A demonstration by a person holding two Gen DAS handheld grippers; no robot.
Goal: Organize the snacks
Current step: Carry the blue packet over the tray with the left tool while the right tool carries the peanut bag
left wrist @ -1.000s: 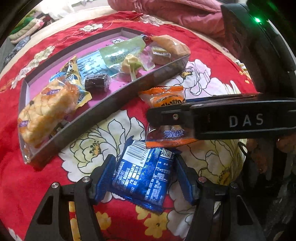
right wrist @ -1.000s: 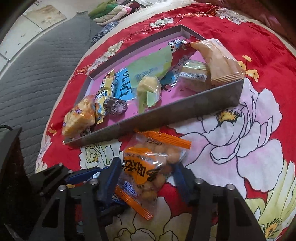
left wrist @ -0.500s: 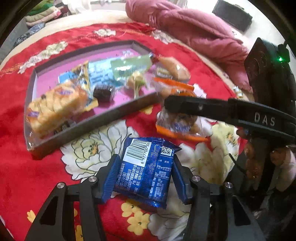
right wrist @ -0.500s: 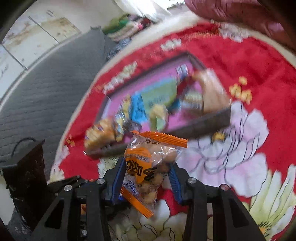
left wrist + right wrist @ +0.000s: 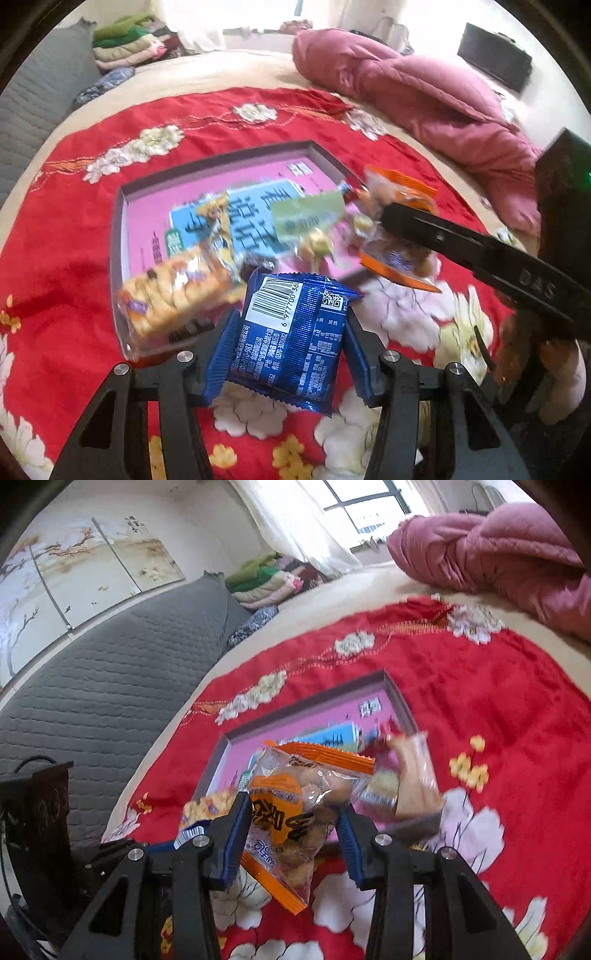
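Gripping a blue packet (image 5: 295, 336), the left gripper (image 5: 290, 354) had its fingers part-closed against the wrapper's edges; the right gripper (image 5: 291, 829) likewise pinched an orange-trimmed nut packet (image 5: 295, 805). Both pairs had just finished closing, and both packets, on the red floral blanket (image 5: 74, 221) a second earlier, now hung above it, ready for carrying to the tray (image 5: 118, 236). Its near wall and the snacks already inside crowded the drop zone.
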